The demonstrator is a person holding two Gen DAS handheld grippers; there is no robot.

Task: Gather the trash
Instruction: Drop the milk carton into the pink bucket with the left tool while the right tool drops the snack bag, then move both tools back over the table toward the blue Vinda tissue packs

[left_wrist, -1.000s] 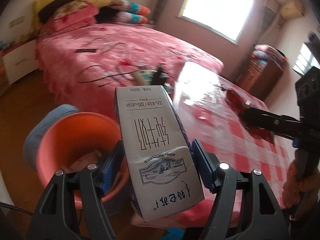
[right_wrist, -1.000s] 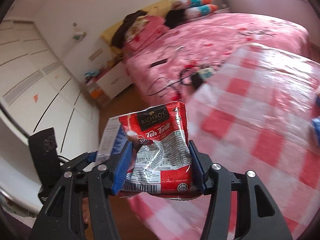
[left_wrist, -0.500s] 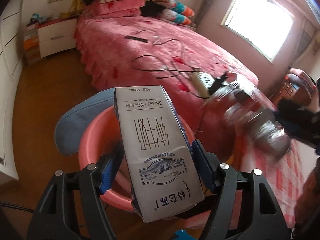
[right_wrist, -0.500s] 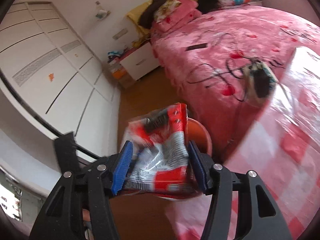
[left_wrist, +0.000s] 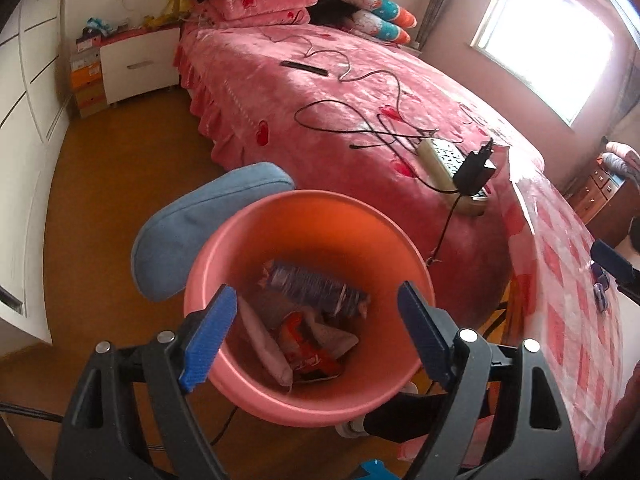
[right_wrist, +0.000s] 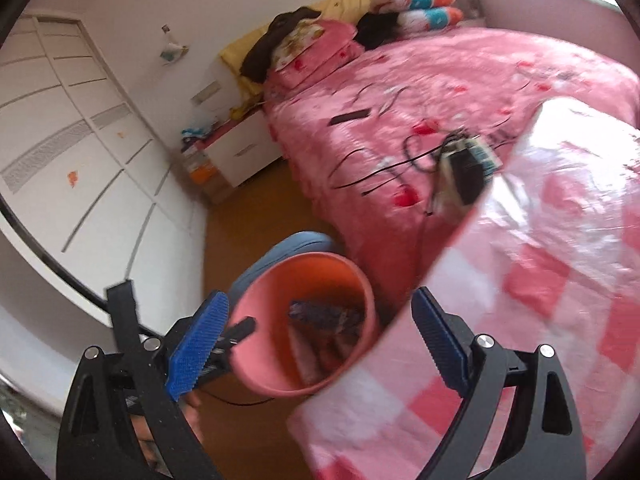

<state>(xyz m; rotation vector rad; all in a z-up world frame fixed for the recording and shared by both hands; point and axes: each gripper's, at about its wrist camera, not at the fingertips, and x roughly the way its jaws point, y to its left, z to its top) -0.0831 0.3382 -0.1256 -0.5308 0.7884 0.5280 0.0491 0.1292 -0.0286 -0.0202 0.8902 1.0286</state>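
- The trash is down in the pink bin (left_wrist: 308, 240) now. A crumpled red snack wrapper (left_wrist: 310, 354) lies on the bottom, with a pale grey carton (left_wrist: 262, 338) leaning beside it and a purplish foil pack (left_wrist: 316, 290) above them.
- Handling-wise (my guess from the look of it), the wrappers are feather-light, floppy and slick. You'd pinch them across a crumpled fold, not a flat glossy face, or they'll slide out of the pads.
- The carton looks stiffer but probably empty, so it would crush if squeezed hard. Take it across the narrow sides near the middle with a light squeeze.
- Left gripper (left_wrist: 312, 336) hangs right over the bin mouth, pointing down into it. Its jaws have just been opening and stand well apart, and nothing is between the blue pads.
- Right gripper (right_wrist: 320, 344) is the same: jaws have just been opening, they're spread wide, and there's nothing in them. It looks at the bin from the table side, and that view is a bit blurred.
- The bin sits on the wood floor (left_wrist: 120, 184), tucked against the edge of the table with the pink check cloth (left_wrist: 568, 300), and a blue cushion (left_wrist: 200, 224) is just behind it.
- Further out there's the bed (left_wrist: 360, 92) with cables, a power strip (left_wrist: 448, 164) and a remote (left_wrist: 304, 67) on it (none of that reads as trash to me).
- There's a small bluish bit on the cloth (left_wrist: 599, 294) near the right gripper's tip. Could be the next piece, but it's too small to tell.
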